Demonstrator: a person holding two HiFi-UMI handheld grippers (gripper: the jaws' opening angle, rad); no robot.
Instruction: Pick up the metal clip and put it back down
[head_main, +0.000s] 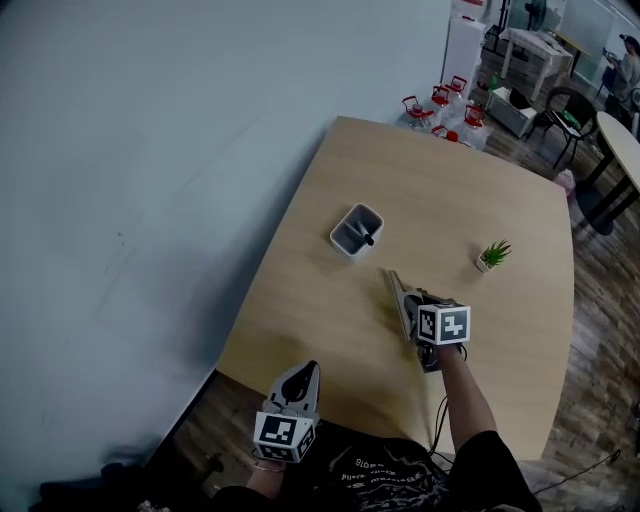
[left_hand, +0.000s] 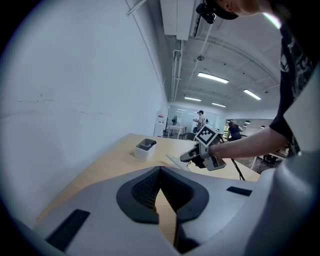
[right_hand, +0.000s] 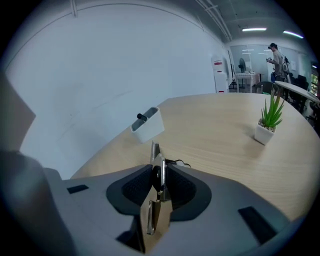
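The right gripper (right_hand: 160, 186) has its jaws narrowed onto the metal clip (right_hand: 159, 167). The pads press on the clip's flat sides, so the clip stands edge-on between them, one end projecting past the tips and the other reaching back toward the camera. A grip across the flat faces probably keeps the clip from twisting while it is carried. In the head view this gripper sits just right of frame centre and is angled down at the table (head_main: 480, 190). Whether the clip touches the wood cannot be determined. The pick-up appears complete and the put-down remains to be done.

The left gripper (head_main: 303, 378) is at the lower centre of the head view, at the table's near edge. Its jaws are closed together with nothing between them, and it seems parked clear of the work.

The table is pale wood with rounded corners. A white tray (head_main: 357, 229) holding a dark item lies above and left of the right gripper. A small potted plant (head_main: 493, 255) stands to the right. A plain pale wall (head_main: 150, 150) fills the left of the frame. Red-capped bottles (head_main: 440, 105) stand on the dark plank floor (head_main: 600, 300) at the upper right.
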